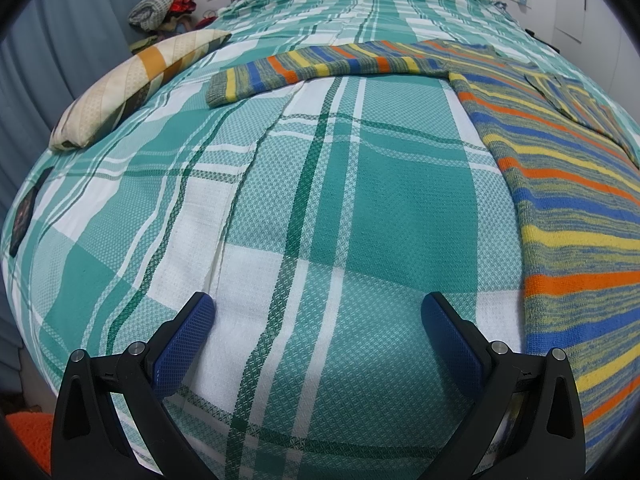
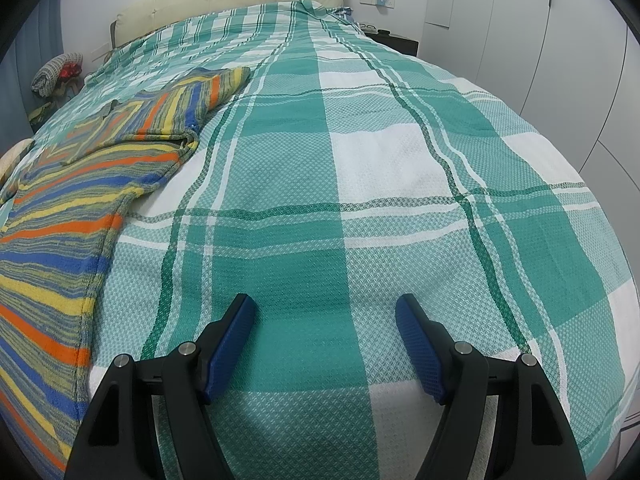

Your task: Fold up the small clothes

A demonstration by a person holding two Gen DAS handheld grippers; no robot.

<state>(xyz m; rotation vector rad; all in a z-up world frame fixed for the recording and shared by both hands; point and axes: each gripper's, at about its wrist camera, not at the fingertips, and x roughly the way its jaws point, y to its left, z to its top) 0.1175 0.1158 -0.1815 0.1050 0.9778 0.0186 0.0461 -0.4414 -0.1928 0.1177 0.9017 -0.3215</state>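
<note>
At the far left of the left wrist view, blue-grey curtains [image 1: 60, 40] are hanging beside the bed, and a heap of bundled clothes [image 1: 162, 8] is sitting near the headboard. A long cream pillow [image 1: 132, 84] with orange and dark bands is lying along the bed's left edge. The teal and white plaid bedspread [image 1: 320, 200], a waffle-textured weave, is covering the whole bed. The striped knit sweater [image 1: 560, 208] is lying flat to the right, one sleeve stretching leftward across the spread. The left gripper [image 1: 318, 304] is hovering with jaws wide, nothing between its blue textured pads.

In the right wrist view the sweater [image 2: 60, 240] is lying at the left, and the right gripper [image 2: 325, 306] is hanging over bare bedspread [image 2: 400, 160], jaws wide and empty. White wardrobe doors [image 2: 540, 40] are standing at the right.
</note>
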